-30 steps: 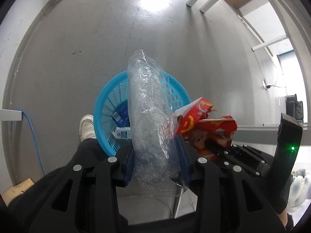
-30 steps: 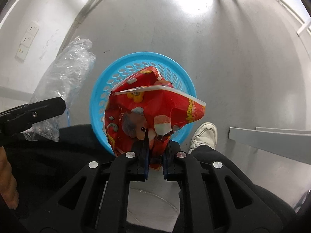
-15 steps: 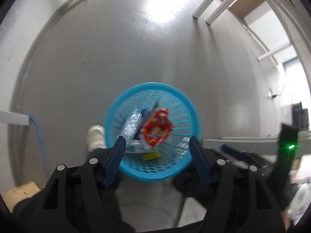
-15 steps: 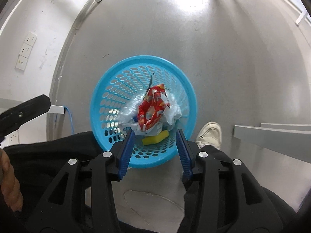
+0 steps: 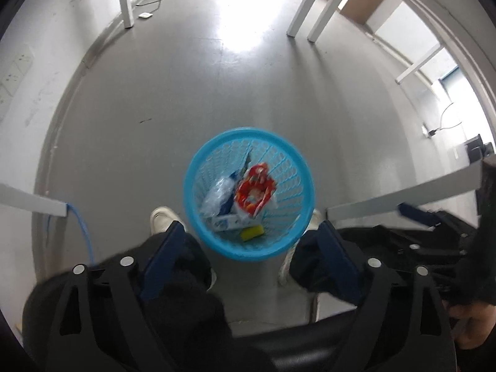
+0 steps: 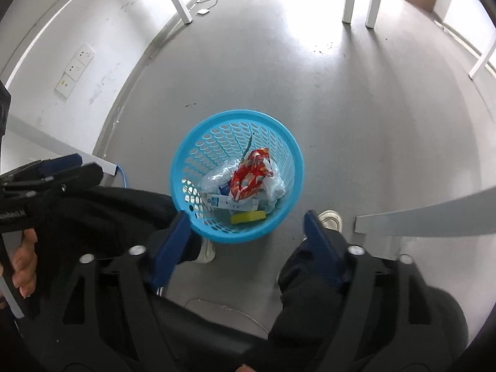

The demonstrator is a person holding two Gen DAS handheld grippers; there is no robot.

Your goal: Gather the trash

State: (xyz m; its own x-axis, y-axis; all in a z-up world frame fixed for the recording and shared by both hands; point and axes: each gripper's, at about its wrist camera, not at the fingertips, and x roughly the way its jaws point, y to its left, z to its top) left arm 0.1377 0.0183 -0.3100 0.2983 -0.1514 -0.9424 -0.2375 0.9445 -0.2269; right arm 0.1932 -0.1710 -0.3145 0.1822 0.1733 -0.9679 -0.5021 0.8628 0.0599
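Holding both grippers above the blue basket [image 5: 198, 217], your left gripper [image 5: 248, 241] and right gripper [image 6: 246, 228] have jaws spread, empty. Red wrapper [image 6: 249, 178] and clear plastic [image 5: 217, 197] lie inside.

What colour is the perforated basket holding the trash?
Bright light blue basket; clearest in the right wrist view.

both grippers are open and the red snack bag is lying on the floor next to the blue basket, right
Not quite. The red snack bag lies inside the blue basket, not on the floor, as the right wrist view shows. Both the left gripper and right gripper are open.
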